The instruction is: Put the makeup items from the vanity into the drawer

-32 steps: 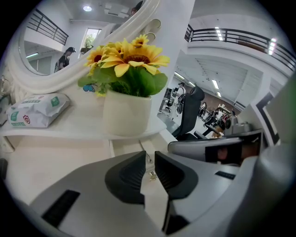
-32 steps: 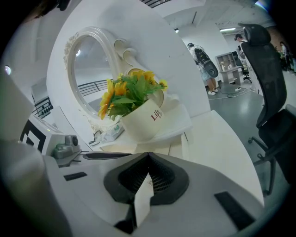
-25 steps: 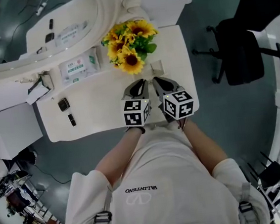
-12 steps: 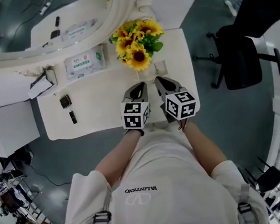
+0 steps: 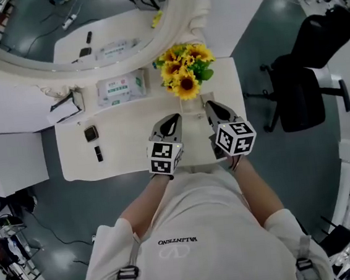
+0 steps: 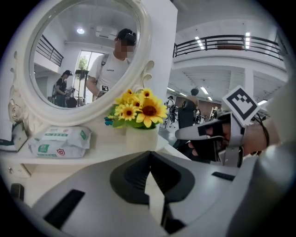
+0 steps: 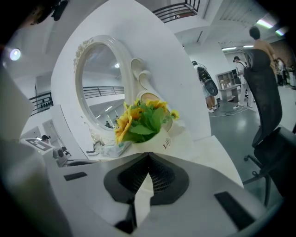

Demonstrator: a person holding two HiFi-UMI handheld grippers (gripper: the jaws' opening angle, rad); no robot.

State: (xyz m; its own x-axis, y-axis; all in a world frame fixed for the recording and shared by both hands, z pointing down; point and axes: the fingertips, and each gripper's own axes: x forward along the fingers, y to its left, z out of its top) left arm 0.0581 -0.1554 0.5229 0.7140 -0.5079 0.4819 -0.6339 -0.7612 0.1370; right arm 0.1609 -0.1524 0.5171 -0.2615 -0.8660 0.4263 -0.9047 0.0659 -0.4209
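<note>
White vanity [image 5: 125, 141], grey floor [image 5: 70, 206]; sunflowers [image 5: 185, 73] beside oval mirror [image 5: 57, 24].

Shirt [image 5: 190, 228] first: dark lettering runs across the chest, upside down from the head view. It reads close to VALENTINO, with a looped logo outline beside it. In the right gripper view, the white flower pot [image 7: 166, 139] carries the word "Life" in dark script. The wipes pack [image 6: 58, 140] on the counter [image 6: 101, 153] shows green labels and a small red shield mark, but its print is too small to read. The left marker cube [image 5: 162, 158] and right marker cube [image 5: 235, 138] wear black-and-white square codes, no letters.
</note>
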